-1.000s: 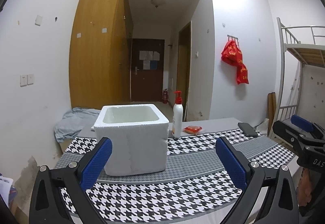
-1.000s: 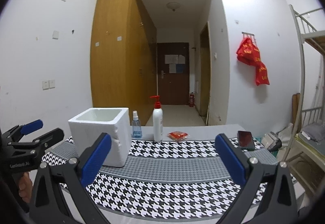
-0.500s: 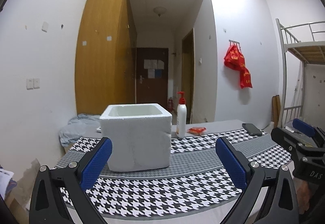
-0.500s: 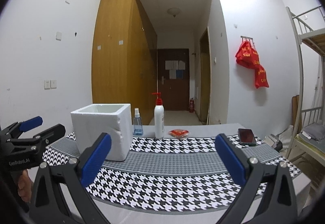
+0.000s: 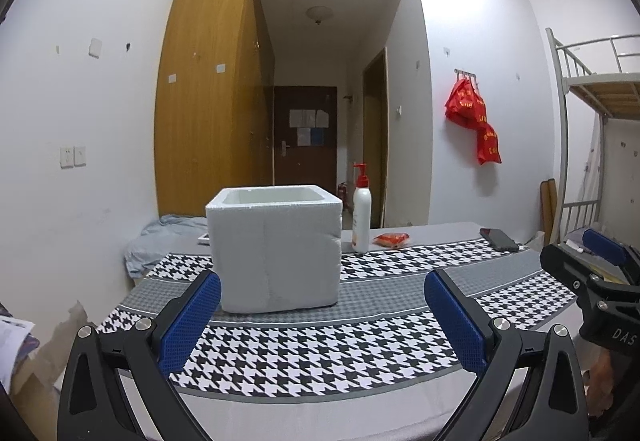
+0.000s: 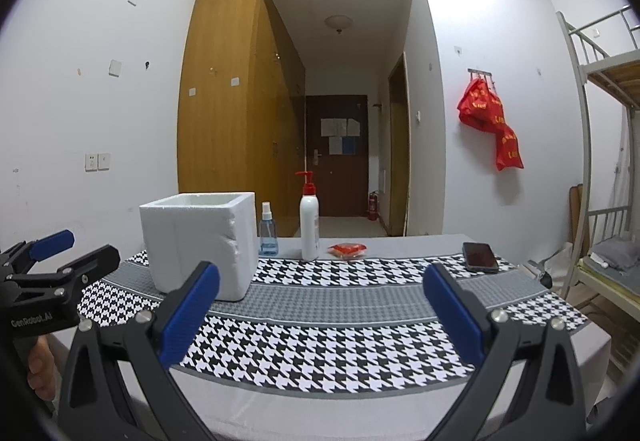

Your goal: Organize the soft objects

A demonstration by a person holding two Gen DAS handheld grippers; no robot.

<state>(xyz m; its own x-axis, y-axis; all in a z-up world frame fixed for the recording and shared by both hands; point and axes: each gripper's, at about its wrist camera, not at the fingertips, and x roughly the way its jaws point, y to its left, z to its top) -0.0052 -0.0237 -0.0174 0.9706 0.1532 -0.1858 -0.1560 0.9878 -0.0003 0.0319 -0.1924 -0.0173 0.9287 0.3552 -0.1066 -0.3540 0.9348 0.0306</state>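
A white foam box [image 5: 277,249] stands open-topped on the houndstooth tablecloth [image 5: 320,345]; it also shows in the right wrist view [image 6: 200,243]. A small red-orange soft packet [image 5: 391,239] lies at the far side of the table, also in the right wrist view [image 6: 347,250]. My left gripper [image 5: 322,315] is open and empty, low at the table's near edge in front of the box. My right gripper [image 6: 320,311] is open and empty, to the right of the box. Each gripper shows at the edge of the other's view.
A white pump bottle [image 6: 309,217] and a small blue spray bottle [image 6: 267,231] stand behind the box. A black phone [image 6: 480,257] lies at the table's right. A crumpled blue-grey cloth [image 5: 160,237] lies beyond the table's left end. A bunk bed [image 6: 608,161] stands at right.
Both grippers have dropped lower toward the table's near edge, so the box's opening is nearly out of sight. Both stay open and empty.
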